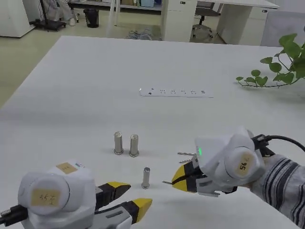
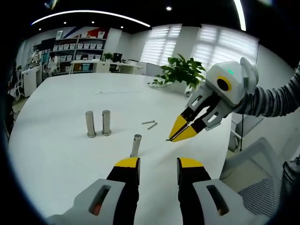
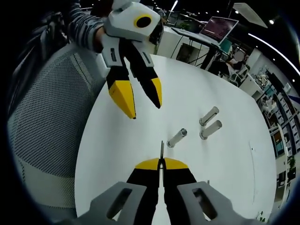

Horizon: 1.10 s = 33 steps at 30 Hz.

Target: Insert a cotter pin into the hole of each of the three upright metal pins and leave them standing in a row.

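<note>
A white bench [image 1: 95, 86] carries three upright steel pins: a pair [image 1: 118, 143] standing side by side and, nearer the person, a lone pin [image 1: 146, 177]. The left gripper [image 1: 138, 194] hovers near the lone pin, jaws apart and empty. The right gripper [image 1: 175, 183] has its jaws closed on a thin cotter pin [image 3: 162, 149], clearest in the right gripper view. The left gripper view shows two spare cotter pins [image 2: 149, 124] lying beyond the lone pin.

Low in the frame the left hand-held gripper [image 2: 158, 165] has its jaws apart. Just above them 1 metal pin [image 2: 136, 145] stands on the bench [image 2: 56, 154], with 2 more metal pins [image 2: 98, 123] side by side at centre left. At right, the right hand-held gripper [image 2: 180, 131] pinches a cotter pin [image 2: 168, 139].
</note>
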{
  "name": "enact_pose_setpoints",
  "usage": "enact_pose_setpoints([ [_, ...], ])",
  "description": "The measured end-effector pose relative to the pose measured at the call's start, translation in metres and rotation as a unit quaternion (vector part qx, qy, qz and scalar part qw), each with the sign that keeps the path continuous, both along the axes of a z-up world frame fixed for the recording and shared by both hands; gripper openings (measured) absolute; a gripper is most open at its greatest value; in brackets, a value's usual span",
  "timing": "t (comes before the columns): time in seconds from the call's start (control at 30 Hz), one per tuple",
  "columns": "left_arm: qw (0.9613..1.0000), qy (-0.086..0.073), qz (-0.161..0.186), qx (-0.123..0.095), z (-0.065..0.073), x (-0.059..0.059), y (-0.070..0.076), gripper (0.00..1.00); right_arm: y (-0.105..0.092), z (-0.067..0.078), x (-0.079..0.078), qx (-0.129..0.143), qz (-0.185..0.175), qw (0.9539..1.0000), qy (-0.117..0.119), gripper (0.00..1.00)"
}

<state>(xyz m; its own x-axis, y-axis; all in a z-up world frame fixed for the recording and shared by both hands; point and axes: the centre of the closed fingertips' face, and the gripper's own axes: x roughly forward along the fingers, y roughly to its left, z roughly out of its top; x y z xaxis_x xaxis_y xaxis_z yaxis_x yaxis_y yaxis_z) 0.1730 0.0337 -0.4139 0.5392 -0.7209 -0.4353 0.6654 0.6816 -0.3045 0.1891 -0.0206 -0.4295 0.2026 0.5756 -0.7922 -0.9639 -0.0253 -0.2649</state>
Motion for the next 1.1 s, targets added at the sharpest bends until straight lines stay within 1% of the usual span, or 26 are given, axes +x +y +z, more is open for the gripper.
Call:
enact_pose_setpoints([
  [0.13, 0.9998, 0.009, -0.001, -0.02, 0.002, -0.002, -0.004, 0.25, 0.009, 0.006, -0.008, 0.002, 0.021, 0.9997, -0.009, 0.0],
  [0.17, 0.9997, 0.01, -0.001, -0.022, 0.003, -0.002, -0.005, 0.23, 0.011, 0.007, -0.009, 0.002, 0.027, 0.9996, -0.012, 0.0],
  [0.3, 0.9988, 0.02, -0.003, -0.044, 0.005, -0.004, -0.009, 0.18, 0.019, 0.012, -0.016, 0.007, 0.042, 0.999, -0.016, 0.0],
  [0.47, 0.9968, 0.033, 0.002, -0.072, 0.009, -0.006, -0.011, 0.14, 0.026, 0.015, -0.022, 0.007, 0.057, 0.9981, -0.022, 0.0],
  [0.6, 0.9944, 0.043, 0.004, -0.097, 0.01, -0.008, -0.013, 0.1, 0.03, 0.016, -0.026, 0.01, 0.066, 0.9975, -0.024, 0.0],
  [0.63, 0.9939, 0.046, 0.006, -0.1, 0.01, -0.008, -0.013, 0.1, 0.031, 0.016, -0.026, 0.009, 0.067, 0.9974, -0.025, 0.0],
  [0.7, 0.9936, 0.048, 0.007, -0.102, 0.01, -0.009, -0.014, 0.09, 0.032, 0.017, -0.028, 0.01, 0.071, 0.9971, -0.025, 0.0],
  [0.77, 0.9931, 0.05, 0.007, -0.106, 0.01, -0.01, -0.014, 0.06, 0.034, 0.017, -0.029, 0.012, 0.073, 0.997, -0.026, 0.0],
  [0.87, 0.9919, 0.057, 0.011, -0.114, 0.009, -0.011, -0.014, 0.04, 0.035, 0.016, -0.031, 0.008, 0.077, 0.9967, -0.026, 0.0],
  [0.97, 0.9923, 0.058, 0.01, -0.109, 0.006, -0.012, -0.014, 0.01, 0.036, 0.017, -0.032, 0.011, 0.078, 0.9967, -0.023, 0.0],
  [1.0, 0.9923, 0.057, 0.01, -0.11, 0.006, -0.013, -0.014, 0.0, 0.036, 0.017, -0.033, 0.012, 0.078, 0.9967, -0.02, 0.0],
  [1.1, 0.9916, 0.06, 0.01, -0.114, 0.006, -0.014, -0.015, 0.0, 0.037, 0.015, -0.035, 0.008, 0.082, 0.9964, -0.02, 0.0],
])
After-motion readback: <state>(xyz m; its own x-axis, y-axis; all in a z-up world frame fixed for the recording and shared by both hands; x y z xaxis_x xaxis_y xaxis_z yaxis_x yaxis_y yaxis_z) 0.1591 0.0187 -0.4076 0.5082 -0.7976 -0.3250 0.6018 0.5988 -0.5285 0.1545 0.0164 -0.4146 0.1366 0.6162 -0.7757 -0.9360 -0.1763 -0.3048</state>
